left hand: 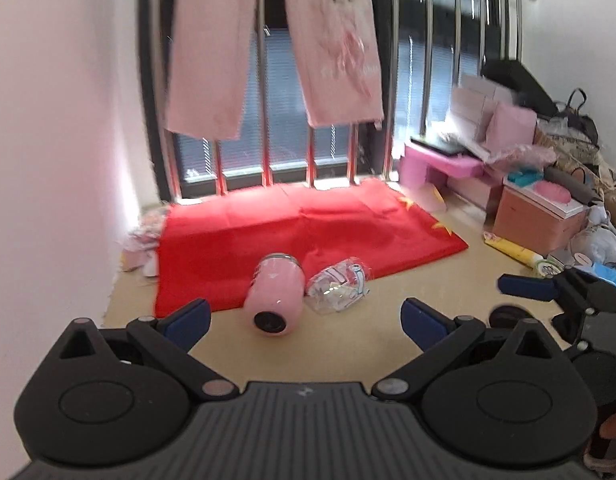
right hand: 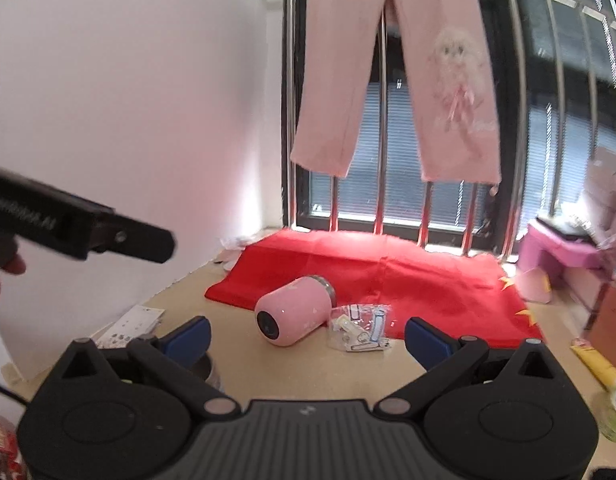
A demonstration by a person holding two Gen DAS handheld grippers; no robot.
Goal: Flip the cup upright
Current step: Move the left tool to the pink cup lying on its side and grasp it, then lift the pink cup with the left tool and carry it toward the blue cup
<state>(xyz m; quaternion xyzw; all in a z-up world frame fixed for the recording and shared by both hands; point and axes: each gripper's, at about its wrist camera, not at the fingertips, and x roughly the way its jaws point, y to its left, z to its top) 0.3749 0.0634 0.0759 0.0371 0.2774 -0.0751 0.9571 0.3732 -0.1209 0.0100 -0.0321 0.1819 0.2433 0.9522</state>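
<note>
Currently one pink cup [left hand: 275, 298] lies on its side on the beige floor [left hand: 387, 320], its dark base facing the cameras and its metal-rimmed mouth turned toward the window and lying over the near edge of one red flag [left hand: 308, 224] spread flat by the window bars; it has not been flipped upright. Touching the cup's right side, or nearly so, lies one clear plastic packet [left hand: 339, 284]. Two tools are present, both with blue-padded fingers spread wide apart and holding nothing. The left tool [left hand: 306, 316] hovers short of the cup, roughly lined up with it, apparently ready to close around its body. The right tool [right hand: 306, 336] also faces the cup from slightly further right. One pair of pink trousers [right hand: 391, 80] hangs from the rail above
</note>
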